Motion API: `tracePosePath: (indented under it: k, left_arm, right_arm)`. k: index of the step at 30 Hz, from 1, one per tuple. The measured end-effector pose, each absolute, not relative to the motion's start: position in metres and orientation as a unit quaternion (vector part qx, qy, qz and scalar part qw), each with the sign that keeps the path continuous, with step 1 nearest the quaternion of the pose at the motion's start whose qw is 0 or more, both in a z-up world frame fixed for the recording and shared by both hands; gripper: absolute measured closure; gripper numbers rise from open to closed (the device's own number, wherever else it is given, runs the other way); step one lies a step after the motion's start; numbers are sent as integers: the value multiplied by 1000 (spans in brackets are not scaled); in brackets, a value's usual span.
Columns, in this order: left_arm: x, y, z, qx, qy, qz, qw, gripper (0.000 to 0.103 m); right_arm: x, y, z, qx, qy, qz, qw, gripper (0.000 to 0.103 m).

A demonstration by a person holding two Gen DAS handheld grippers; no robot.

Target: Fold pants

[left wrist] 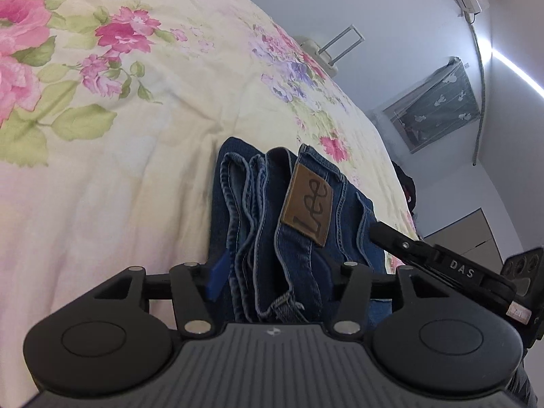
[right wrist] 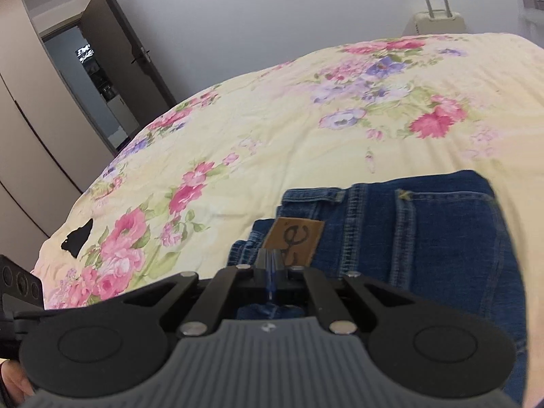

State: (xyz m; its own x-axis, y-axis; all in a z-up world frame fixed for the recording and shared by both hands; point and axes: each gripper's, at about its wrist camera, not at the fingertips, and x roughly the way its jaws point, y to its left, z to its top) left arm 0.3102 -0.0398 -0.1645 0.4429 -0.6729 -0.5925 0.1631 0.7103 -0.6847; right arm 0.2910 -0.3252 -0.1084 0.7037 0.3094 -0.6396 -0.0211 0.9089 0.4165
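1. Pants (left wrist: 299,210): dark blue denim, folded into a thick bundle lying on the floral bedspread (left wrist: 136,136), near the bed's edge.
2. Leather waistband patch (left wrist: 307,200): brown; the left wrist view shows its full "Lee" lettering, while the right wrist view shows only its upper part above the fingertips.
3. Left wrist view alone: stacked fold edges and seams, seen end-on.
4. Right wrist view alone: the flat top face with back pocket (right wrist: 442,238) and seam stitching.
5. Left gripper (left wrist: 282,272): jaws spread wide, straddling the bundle's near end, with denim filling the gap between them.
6. Right gripper (right wrist: 272,268): fingers drawn tight together with only a blue pad edge between, tips at the patch; no cloth visibly pinched.
7. Right gripper seen from the left view (left wrist: 384,231): black finger laid against the bundle's right side.
8. Surroundings: suitcase (right wrist: 437,20) past the bed, open door (right wrist: 112,68).
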Motion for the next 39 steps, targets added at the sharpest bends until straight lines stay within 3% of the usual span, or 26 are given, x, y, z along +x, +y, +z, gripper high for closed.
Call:
tracePosePath:
  k: [2,4,5,6,7,8,9,11,16,20,22,23,36,39]
  left_arm:
    - [302,-39,-163,-285,463,-262,797,42]
    - [295,-41,-160,-290,462,-265,795,38]
    - [293,-43,-159,-289,463,-266,795,37]
    - [291,-46,-158,-286,465,-263,796,38]
    - [290,-49,-158,-279,469,-261,796,42]
    - [289,-52,-158,-273,474,-255,797,65]
    - [288,-53,-157,-267,474,-248,801,77]
    - [281,-55,-148,-255,459,-246,815,86]
    - [264,-73,-136,-182,444,-220,849,89]
    - [261,-83,-149,-130,458,-181,861,90]
    - [264,-87,-157,-115,469,-168,860,90]
    - [264,-89,-161,-111,473,-165,858,90]
    - [253,-88,-164,-98,490,-152,853,85]
    - [249,-79,-153,-108,483,-146,856,69]
  right_arm:
    - [266,-349,-103,184,363,62,911,101]
    - [237,-375,-100,184,358,26,915,89]
    - [222,-389,-100,187,357,6,915,75]
    - [204,-404,-101,192,357,-17,914,67]
    - [188,-417,-104,200,361,-40,910,66]
    - [175,-428,-108,214,368,-56,903,66]
    - [164,-438,-115,236,374,-62,895,66]
    - [142,-454,-130,279,381,-76,878,66]
    - [115,-455,-144,313,370,-52,873,66]
    - [112,-425,-142,208,397,-41,893,67]
    - [113,-413,-145,151,403,-48,901,86]
    - [113,-410,-148,128,406,-56,903,103]
    - [105,-415,-167,118,459,-48,879,103]
    - [100,-412,-160,110,467,-51,876,103]
